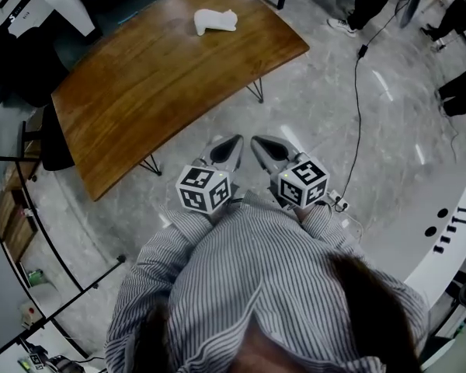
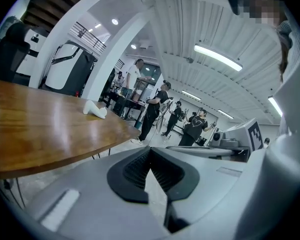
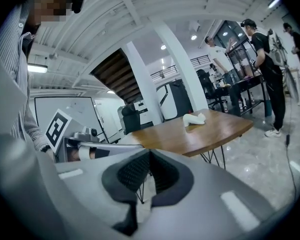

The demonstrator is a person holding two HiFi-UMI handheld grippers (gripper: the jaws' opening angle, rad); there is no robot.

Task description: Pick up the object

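Left gripper (image 1: 234, 143), right gripper (image 1: 261, 143) closed, object (image 1: 215, 21) on table (image 1: 151, 80)

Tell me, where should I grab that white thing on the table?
Probably across its slimmer end, coming down from above. The white thing lies flat and lengthwise on the wooden table with bare wood around it. The left gripper and right gripper are shut, so open one first.
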